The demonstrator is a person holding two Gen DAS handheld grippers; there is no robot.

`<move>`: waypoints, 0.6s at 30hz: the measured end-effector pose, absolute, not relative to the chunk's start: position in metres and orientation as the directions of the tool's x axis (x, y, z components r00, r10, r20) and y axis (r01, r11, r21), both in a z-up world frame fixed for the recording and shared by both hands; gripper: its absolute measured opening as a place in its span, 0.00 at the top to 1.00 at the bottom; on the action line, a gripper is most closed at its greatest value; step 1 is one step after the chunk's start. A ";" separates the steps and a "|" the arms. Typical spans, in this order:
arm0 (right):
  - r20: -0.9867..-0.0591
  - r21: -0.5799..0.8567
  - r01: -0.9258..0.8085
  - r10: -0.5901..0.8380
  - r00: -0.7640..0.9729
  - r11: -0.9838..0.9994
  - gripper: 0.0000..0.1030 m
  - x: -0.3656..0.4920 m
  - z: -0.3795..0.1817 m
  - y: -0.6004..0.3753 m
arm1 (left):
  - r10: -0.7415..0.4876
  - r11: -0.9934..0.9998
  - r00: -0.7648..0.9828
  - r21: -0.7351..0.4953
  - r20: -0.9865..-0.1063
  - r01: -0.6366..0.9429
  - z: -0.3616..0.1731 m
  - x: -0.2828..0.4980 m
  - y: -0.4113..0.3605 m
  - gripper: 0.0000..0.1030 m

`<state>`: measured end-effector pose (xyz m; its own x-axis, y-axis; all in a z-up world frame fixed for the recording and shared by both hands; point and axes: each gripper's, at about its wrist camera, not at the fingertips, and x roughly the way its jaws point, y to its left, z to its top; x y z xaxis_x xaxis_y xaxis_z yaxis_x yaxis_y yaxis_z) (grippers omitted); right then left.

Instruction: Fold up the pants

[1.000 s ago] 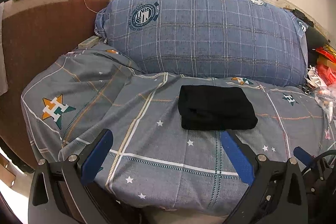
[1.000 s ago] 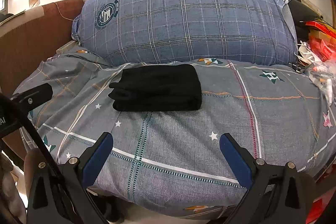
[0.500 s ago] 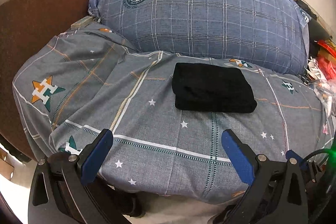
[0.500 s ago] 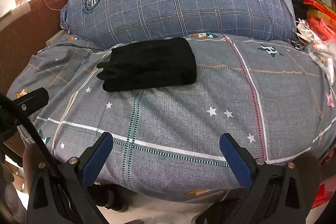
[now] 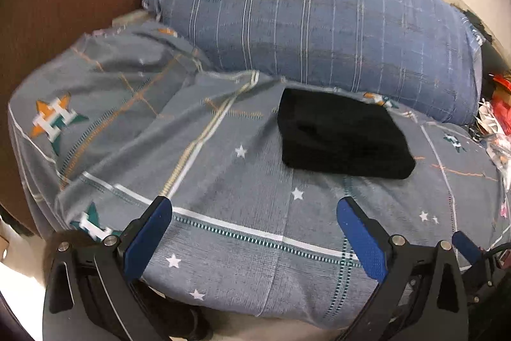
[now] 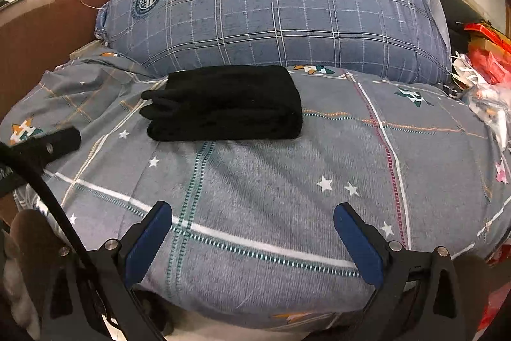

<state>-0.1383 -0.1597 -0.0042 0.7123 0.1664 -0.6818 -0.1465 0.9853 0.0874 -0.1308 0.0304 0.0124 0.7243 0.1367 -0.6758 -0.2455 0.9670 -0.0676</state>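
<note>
In the left wrist view the left gripper (image 5: 254,222) has drawn back with jaws wide and empty, while the pants (image 5: 341,138) lie unmoved as a neat black bundle on the bed (image 5: 223,248) before the pillow (image 5: 319,21), so the fold looks done. In the right wrist view the right gripper (image 6: 252,229), also spread and empty, has likewise retreated past the bed's near edge, with bare cover between it and the pants (image 6: 226,104).

I'm looking at the bed (image 6: 287,181), spread with a grey sheet printed with stars and H logos. The black folded pants (image 6: 223,104) lie flat on it toward the back. Behind them, a big blue plaid pillow (image 6: 274,8) rests on the sheet, with clutter (image 6: 482,59) piled at the right edge.
</note>
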 end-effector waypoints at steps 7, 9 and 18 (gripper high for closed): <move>-0.717 0.088 -0.149 0.166 0.677 0.985 0.00 -0.120 -0.017 -0.159 | 0.125 0.960 0.681 -0.085 -0.722 -0.267 -0.003 -0.120 0.037 0.00; -0.726 0.097 -0.153 0.175 0.665 0.983 0.00 -0.119 -0.020 -0.158 | 0.123 0.962 0.687 -0.084 -0.717 -0.260 -0.001 -0.121 0.037 0.00; -0.692 0.098 -0.168 0.189 0.697 0.981 0.00 -0.137 -0.003 -0.161 | 0.130 0.977 0.758 -0.046 -0.639 -0.207 0.028 -0.142 0.014 0.00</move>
<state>-0.1372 -0.1605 -0.0034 0.6968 0.1889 -0.6920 -0.1683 0.9808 0.0983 -0.1421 0.0139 0.0275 0.7579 0.1302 -0.6393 -0.2070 0.9772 -0.0464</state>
